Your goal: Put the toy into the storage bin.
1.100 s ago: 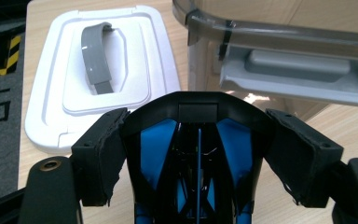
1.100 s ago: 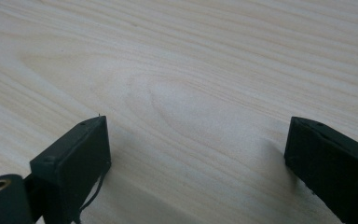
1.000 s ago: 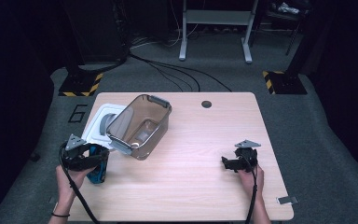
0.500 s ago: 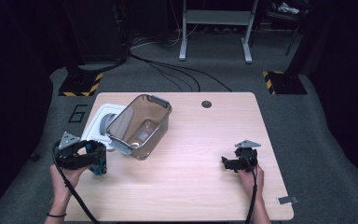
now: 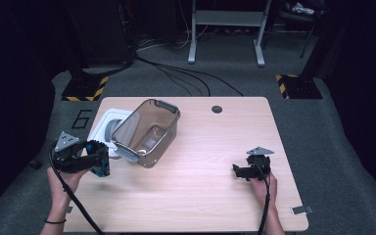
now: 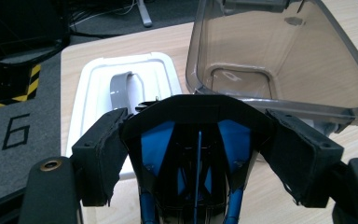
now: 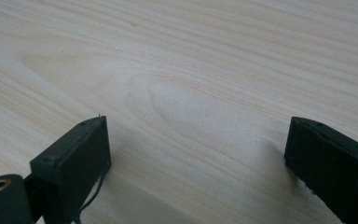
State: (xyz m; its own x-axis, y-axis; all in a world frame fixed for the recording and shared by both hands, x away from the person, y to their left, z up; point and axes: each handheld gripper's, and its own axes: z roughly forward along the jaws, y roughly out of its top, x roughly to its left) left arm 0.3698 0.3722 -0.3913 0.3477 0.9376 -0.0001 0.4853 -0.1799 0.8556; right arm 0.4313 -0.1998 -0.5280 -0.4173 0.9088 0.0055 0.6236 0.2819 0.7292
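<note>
- High view: left hand-held gripper [image 5: 98,159] at the table's [image 5: 215,205] left edge, clamped on a black-and-blue object [image 5: 101,164]; can't tell what it is.
- Left gripper view: object [image 6: 196,154] sits btwn both pads [image 6: 103,154], pressed from each side.
- Grey see-through bin [image 5: 147,132] just beside it, tilted, resting partly on white lid [image 5: 105,128] w/ grey handle.
- Right hand-held gripper [image 5: 241,171] near the table's right side, well apart from bin.
- Right gripper view: jaws spread wide, bare wood btwn them.
</note>
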